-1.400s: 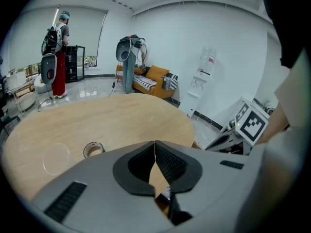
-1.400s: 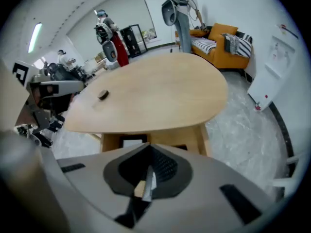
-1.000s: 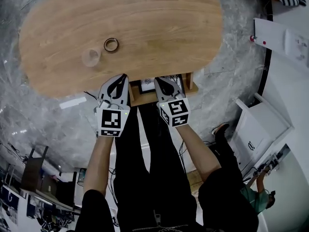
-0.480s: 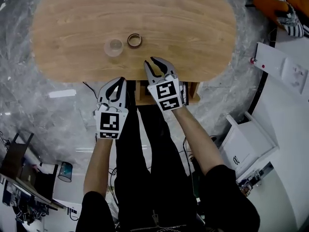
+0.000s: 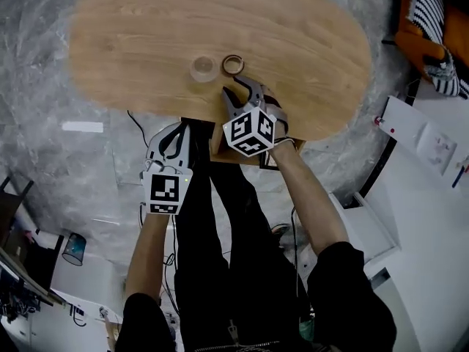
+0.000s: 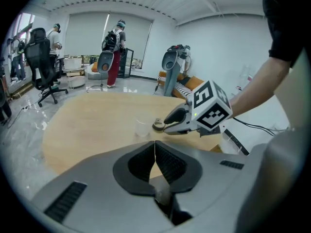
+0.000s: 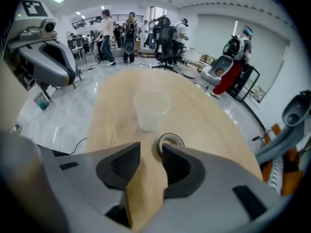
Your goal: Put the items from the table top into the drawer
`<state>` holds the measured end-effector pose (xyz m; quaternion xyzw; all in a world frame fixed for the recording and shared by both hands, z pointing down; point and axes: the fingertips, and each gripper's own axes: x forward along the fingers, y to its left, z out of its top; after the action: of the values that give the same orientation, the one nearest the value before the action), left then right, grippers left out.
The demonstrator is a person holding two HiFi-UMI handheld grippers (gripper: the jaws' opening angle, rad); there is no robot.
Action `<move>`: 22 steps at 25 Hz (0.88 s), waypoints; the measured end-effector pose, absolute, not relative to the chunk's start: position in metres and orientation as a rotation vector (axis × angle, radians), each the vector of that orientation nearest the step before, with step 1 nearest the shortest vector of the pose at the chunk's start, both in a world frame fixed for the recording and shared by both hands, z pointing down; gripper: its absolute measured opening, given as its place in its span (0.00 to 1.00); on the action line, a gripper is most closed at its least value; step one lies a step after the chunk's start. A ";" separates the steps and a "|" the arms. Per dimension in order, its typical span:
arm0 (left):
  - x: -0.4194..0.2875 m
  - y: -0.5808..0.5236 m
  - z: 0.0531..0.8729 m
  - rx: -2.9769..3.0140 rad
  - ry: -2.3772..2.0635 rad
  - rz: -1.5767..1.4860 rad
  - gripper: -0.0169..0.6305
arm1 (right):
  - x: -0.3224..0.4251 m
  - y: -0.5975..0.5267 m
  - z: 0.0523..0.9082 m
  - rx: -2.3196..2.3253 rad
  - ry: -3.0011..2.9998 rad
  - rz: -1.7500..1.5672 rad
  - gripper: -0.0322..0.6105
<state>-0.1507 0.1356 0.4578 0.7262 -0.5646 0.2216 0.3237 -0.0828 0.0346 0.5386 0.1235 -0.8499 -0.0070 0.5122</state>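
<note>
Wooden counter (image 5: 146, 35) is carrying both items, with the drawer (image 5: 217, 149) jutting out beneath its near edge. Left gripper (image 5: 176, 132) is waiting closed and empty beside it. Right gripper (image 5: 236, 90) is opening with nothing between its jaws, apparently lining up past the clear cup (image 5: 203, 67) on the small ring (image 5: 232, 64).

From the head we look steeply down on the wooden table (image 5: 146, 42) from well above, from the left gripper view we face across it, low by its near edge, from the right gripper view we sit close over its top, all three sharing the clear cup (image 5: 203, 68) and the ring (image 5: 232, 64) beside it
</note>
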 end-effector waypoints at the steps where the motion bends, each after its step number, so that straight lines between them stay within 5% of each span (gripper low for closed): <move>1: -0.154 0.138 0.458 1.894 -1.490 0.576 0.05 | -0.086 0.033 0.542 0.281 -2.033 -0.038 0.26; 9: -0.169 0.153 0.461 1.835 -1.538 0.555 0.05 | -0.091 0.015 0.565 0.229 -1.926 -0.097 0.26; 14: -0.175 0.155 0.463 1.812 -1.553 0.549 0.05 | -0.087 0.014 0.569 0.225 -1.893 -0.112 0.13; 22: -0.167 0.148 0.456 1.840 -1.548 0.544 0.05 | -0.078 0.021 0.558 0.252 -1.922 -0.088 0.10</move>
<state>-0.1672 0.1480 0.4559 0.7040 -0.5925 0.2081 0.3316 -0.0784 0.0207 0.5582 0.1070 -0.8171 -0.0376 0.5652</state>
